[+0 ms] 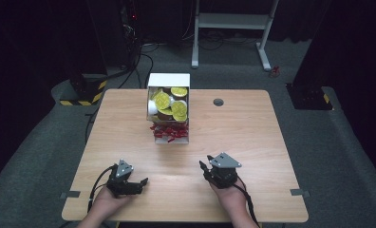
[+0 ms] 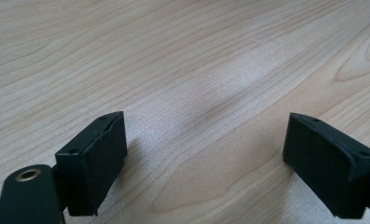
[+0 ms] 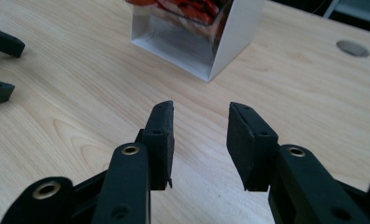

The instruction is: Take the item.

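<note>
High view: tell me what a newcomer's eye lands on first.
The white box at the far middle of the table, with yellow-topped round pieces above and small red pieces below. Then the two black tongs near the front edge, left tongs and right tongs, both open and empty.

Light: overhead, falls on the table (image 1: 252, 142), room around it dark | Shadows: soft, short, beside the black jaws | Glare: pale sheen on the wood | Focus: high view slightly soft, near jaws blurred
</note>
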The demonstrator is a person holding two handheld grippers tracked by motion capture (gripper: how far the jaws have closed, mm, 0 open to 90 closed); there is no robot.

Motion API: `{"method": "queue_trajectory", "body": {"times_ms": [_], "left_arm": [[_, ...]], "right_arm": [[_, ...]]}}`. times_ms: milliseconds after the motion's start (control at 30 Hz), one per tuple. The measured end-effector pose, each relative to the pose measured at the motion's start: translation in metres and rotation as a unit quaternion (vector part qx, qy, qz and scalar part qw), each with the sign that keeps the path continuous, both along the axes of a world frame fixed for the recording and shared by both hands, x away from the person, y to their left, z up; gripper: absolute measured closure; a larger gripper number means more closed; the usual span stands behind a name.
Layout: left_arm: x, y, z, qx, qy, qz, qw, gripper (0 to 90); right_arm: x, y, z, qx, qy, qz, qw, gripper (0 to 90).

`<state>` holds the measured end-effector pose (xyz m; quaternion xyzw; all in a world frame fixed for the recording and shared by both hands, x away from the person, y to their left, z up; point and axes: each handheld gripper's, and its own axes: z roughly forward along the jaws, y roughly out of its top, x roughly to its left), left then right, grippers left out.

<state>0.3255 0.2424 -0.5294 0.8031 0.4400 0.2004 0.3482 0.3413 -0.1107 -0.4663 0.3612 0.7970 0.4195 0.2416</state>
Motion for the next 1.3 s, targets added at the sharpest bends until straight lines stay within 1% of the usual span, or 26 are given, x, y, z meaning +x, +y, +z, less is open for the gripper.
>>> {"method": "queue_trajectory", "body": {"times_ms": [167,267,333,400,567,800,900,1100,1233,1300], "left_arm": [[0.000,0.000,0.000,0.001,0.000,-0.001,1.0000,14.1],[0.000,0.000,0.000,0.000,0.001,-0.002,1.0000,14.1],[0.000,0.000,0.000,0.000,0.001,-0.002,1.0000,14.1],[0.000,0.000,0.000,-0.001,0.001,-0.001,1.0000,14.2],[0.000,0.000,0.000,-0.001,0.001,-0.002,1.0000,14.3],[-0.001,0.000,0.000,-0.002,0.002,-0.001,1.0000,14.4],[-0.001,0.000,0.000,-0.001,0.001,-0.001,1.0000,14.4],[-0.001,0.000,0.000,0.000,0.001,-0.002,1.0000,14.4],[-0.001,0.000,0.000,-0.002,0.002,-0.001,1.0000,14.4],[-0.001,0.000,0.000,-0.002,0.002,-0.001,1.0000,14.4]], "right_arm": [[0.000,0.004,0.006,0.007,-0.012,0.005,0.9999,59.4],[0.000,0.005,0.007,0.008,-0.014,0.007,0.9999,59.1],[0.001,0.006,0.006,0.009,-0.013,0.008,0.9998,59.1],[0.002,0.005,0.005,0.018,-0.007,0.006,0.9998,59.2],[0.006,0.003,0.006,0.026,-0.012,0.007,0.9995,60.3],[0.012,0.002,0.006,0.033,-0.009,0.003,0.9994,60.3],[0.015,0.005,0.007,0.033,-0.007,-0.001,0.9994,59.7],[0.020,0.016,0.013,0.027,-0.020,0.006,0.9994,58.9],[0.024,0.022,0.013,0.027,-0.026,0.008,0.9993,59.5],[0.029,0.027,0.013,0.027,-0.026,0.008,0.9992,59.3]]}}
